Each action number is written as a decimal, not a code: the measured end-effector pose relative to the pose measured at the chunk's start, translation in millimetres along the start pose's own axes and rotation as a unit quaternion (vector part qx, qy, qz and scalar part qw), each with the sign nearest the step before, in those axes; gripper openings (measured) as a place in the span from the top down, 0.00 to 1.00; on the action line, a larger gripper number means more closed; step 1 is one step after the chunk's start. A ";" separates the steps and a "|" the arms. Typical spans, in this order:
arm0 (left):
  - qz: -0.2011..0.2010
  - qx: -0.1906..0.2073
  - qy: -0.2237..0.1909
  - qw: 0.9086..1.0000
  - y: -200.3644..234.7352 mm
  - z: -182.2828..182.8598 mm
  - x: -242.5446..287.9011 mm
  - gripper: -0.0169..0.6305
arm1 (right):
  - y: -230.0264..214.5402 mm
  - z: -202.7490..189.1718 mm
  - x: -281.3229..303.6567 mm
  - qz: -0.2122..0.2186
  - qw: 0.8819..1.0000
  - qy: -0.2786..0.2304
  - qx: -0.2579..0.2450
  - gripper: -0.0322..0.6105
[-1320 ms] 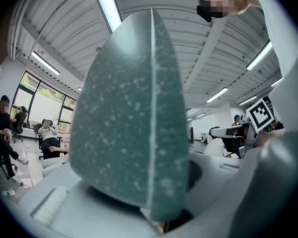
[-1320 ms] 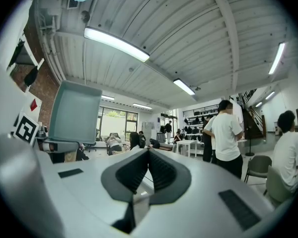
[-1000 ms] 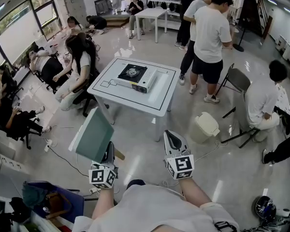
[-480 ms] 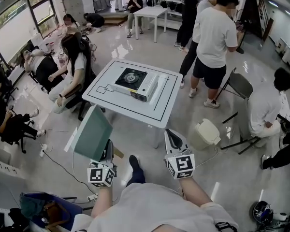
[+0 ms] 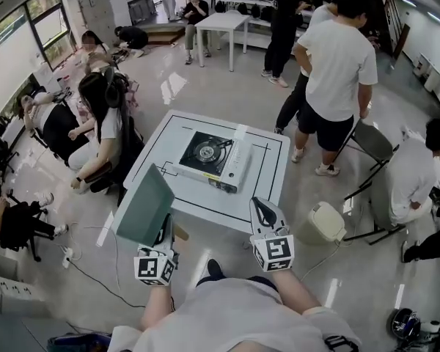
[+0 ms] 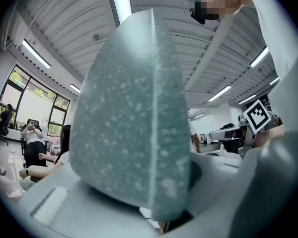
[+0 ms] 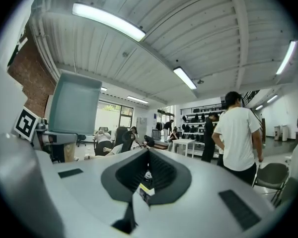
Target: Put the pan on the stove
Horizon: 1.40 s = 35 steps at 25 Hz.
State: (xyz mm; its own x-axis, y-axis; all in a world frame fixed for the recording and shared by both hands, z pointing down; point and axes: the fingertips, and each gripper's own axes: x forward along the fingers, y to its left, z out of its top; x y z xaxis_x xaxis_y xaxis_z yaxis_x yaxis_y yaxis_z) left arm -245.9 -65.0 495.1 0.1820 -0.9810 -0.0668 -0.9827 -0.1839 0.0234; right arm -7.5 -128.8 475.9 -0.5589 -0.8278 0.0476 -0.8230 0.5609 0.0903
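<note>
Pan [image 5: 144, 213] in left claw [image 5: 165, 232] grip

floor: we see a pale, glossy floor [image 5: 205, 86] that mirrors the light.
windows: we see dark-framed windows [image 5: 15, 46] along the left wall.
light: we count long strip lamps [image 7: 109, 21] on a ribbed ceiling.
furniture: we find a black-lined white table [image 5: 268, 174], a far white table [image 5: 221, 22], a folding chair [image 5: 372, 141] and a lidded bin [image 5: 321, 222].

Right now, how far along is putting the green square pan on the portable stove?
Done: the left gripper grips the green square pan. In hand: it is held in the air, short of the white table. Left: setting it on the black-topped portable stove, whose burner is bare.
</note>
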 end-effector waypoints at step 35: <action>-0.100 -0.087 0.064 0.989 37.3 -29.7 197.0 0.79 | -89.7 3.4 155.2 0.017 1.000 0.020 0.002 0.94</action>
State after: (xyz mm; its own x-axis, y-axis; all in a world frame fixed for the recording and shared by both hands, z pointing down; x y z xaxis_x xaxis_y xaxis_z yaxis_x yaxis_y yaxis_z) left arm -245.6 -266.9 512.4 0.3851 -0.9221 0.0385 -0.9081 -0.3712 0.1937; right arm -20.8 -307.6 471.8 -0.5822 -0.8081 0.0893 -0.8041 0.5885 0.0835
